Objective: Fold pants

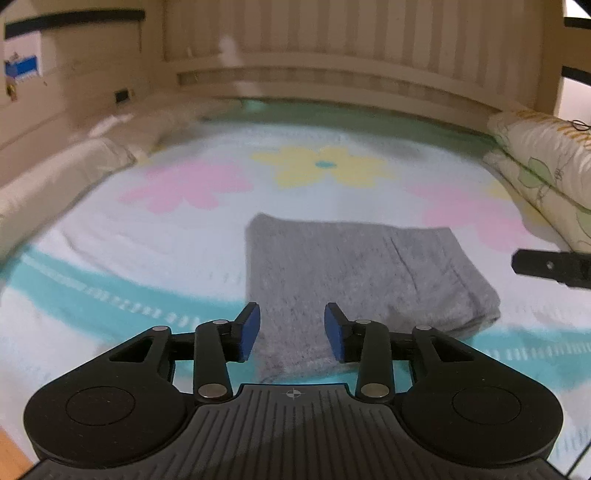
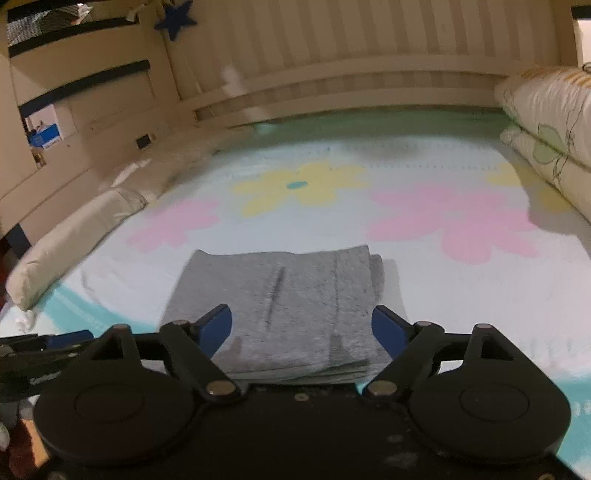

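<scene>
The gray pants [image 2: 280, 306] lie folded into a neat square on the bed [image 2: 424, 295], just before both hand-held grippers. Left hand-held gripper [image 1: 291, 332] is partly open, right hand-held gripper [image 2: 301, 332] wide open; both are empty, so the folding seems finished.

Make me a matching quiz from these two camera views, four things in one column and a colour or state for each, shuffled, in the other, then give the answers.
Things:
1. pants
2. left gripper
3. star on the wall
4. flower with a teal centre

Descriptions:
A. dark blue
B. yellow
C. grey, folded into a flat stack
D. open, holding nothing

Pairs: 1-C, 2-D, 3-A, 4-B
</scene>
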